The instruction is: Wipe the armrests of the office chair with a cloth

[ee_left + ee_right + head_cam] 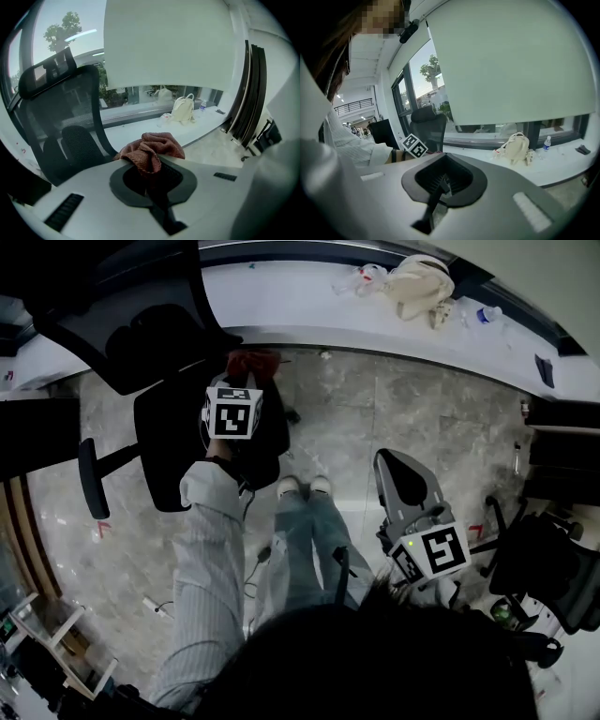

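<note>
A black office chair (178,442) stands at the left in the head view, and one armrest (89,479) sticks out on its left side. My left gripper (248,379) hovers over the seat's right side, shut on a reddish-brown cloth (251,364). In the left gripper view the bunched cloth (152,150) sits between the jaws of the left gripper (151,172), with the mesh backrest (61,117) to the left. My right gripper (398,470) hangs over the floor to the right of the person's legs, away from the chair. In its own view the right gripper (440,183) is shut on nothing.
A long white window ledge (309,296) runs along the far side and carries a cream bag (422,282) and a water bottle (486,315). Another dark chair (548,568) stands at the right. The person's shoes (305,486) rest on the grey tiled floor (422,409).
</note>
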Motion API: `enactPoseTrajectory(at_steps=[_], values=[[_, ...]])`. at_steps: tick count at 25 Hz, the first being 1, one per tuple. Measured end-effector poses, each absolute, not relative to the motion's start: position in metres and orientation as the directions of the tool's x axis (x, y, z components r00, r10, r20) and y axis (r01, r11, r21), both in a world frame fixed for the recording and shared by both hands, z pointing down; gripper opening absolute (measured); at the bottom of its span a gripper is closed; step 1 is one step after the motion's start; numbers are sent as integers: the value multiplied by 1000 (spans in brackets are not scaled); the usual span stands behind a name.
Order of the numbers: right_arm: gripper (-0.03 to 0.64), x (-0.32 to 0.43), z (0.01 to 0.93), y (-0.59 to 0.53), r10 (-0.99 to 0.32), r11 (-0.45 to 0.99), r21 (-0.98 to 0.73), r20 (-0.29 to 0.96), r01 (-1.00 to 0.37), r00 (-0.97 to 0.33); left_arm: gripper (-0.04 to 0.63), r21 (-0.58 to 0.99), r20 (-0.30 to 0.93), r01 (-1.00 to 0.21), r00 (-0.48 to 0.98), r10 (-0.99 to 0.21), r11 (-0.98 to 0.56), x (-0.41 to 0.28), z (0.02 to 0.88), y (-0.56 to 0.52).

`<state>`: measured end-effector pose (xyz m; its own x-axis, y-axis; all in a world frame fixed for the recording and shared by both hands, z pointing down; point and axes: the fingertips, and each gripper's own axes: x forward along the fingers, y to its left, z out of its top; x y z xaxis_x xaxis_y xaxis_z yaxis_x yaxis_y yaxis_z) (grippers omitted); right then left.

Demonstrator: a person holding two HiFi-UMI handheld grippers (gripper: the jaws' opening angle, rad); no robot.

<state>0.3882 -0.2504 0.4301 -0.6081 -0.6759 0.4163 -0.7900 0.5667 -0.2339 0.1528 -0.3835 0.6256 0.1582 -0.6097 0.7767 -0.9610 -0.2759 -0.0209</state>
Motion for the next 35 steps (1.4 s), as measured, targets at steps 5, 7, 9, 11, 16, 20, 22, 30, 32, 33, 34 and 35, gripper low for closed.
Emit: enactPoseTrajectory(at_steps=[5,7,9,11,16,20,22,30,32,33,34,35], values=[[2,377,418,-242,-665,598,-238,386,-765,-640,12,-13,797,-952,175,-579,-305,165,624,-321],[2,372,411,-240,-657,617,-237,371,-751,-657,12,15,797,-956,188,-573,-293,174,620,-288],[2,367,404,-238,-651,632,-234,357,-739,-670,12,33,794,-953,208,-571,-302,185,615,-261],[2,359,399,-234,-645,646,-232,344,-727,-683,12,44,783,-942,239,-575,-332,198,610,-240],[2,339,394,-221,-615,677,-248,325,-693,-718,12,71,805,-921,280,-523,-384,227,603,-191],[2,327,402,-210,-586,695,-256,340,-672,-736,12,31,801,-924,251,-543,-381,229,603,-184],[2,323,410,-213,-577,703,-243,353,-668,-737,12,9,799,-926,233,-554,-378,221,603,-198],[2,315,435,-251,-580,701,-215,383,-680,-719,12,-60,831,-924,163,-532,-377,184,621,-297],[2,315,443,-257,-571,702,-218,397,-678,-719,12,-72,835,-928,144,-531,-365,176,627,-318],[2,315,447,-258,-564,703,-223,404,-676,-720,12,-76,835,-934,132,-535,-350,172,630,-327],[2,315,450,-259,-558,703,-228,409,-674,-722,12,-81,833,-939,120,-539,-334,169,631,-336],[2,316,453,-260,-554,702,-235,413,-672,-723,12,-86,832,-944,108,-544,-320,166,633,-343]])
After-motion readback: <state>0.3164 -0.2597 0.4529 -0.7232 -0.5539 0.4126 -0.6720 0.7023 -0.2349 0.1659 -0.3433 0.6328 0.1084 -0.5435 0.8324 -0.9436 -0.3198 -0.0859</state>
